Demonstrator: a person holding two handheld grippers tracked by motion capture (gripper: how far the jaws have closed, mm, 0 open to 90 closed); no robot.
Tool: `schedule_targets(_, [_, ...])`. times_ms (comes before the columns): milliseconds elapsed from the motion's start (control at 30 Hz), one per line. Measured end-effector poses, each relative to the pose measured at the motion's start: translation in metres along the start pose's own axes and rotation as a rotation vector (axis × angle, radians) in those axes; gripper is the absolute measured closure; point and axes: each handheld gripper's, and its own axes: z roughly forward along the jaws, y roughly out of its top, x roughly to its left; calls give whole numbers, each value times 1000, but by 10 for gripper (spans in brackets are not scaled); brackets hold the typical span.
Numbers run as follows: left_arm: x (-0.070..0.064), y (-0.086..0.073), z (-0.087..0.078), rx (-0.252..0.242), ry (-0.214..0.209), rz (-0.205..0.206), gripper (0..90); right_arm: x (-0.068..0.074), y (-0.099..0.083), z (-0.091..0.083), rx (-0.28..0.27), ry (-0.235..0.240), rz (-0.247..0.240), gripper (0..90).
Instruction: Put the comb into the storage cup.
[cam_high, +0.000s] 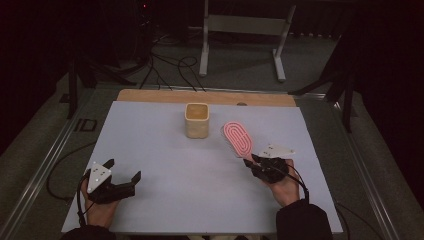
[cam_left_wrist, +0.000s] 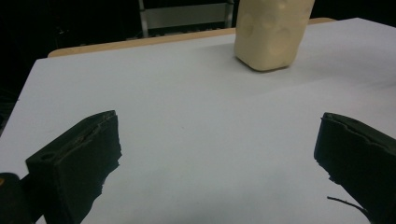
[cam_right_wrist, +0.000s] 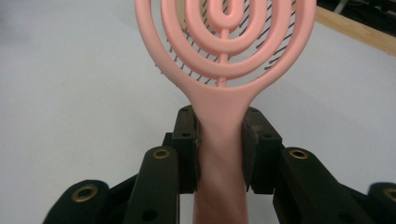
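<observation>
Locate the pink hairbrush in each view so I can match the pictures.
High view: pink hairbrush right of centre, handle in the right gripper.
Left gripper view: not in it.
Right gripper view: hairbrush top centre, handle between the jaws.
Shared landmark: beige cup.

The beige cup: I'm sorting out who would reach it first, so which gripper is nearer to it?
Right. The right gripper, shut on the pink brush, sits just right of the beige cup; the open left gripper waits farther off.
</observation>
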Motion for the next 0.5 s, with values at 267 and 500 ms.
schedule_targets(267, [-3, 1, 2, 18, -21, -6, 7, 4, 1, -4, -29, 12, 15, 697])
schedule_targets(500, [-9, 7, 8, 62, -51, -7, 7, 6, 3, -6, -43, 11, 11, 697])
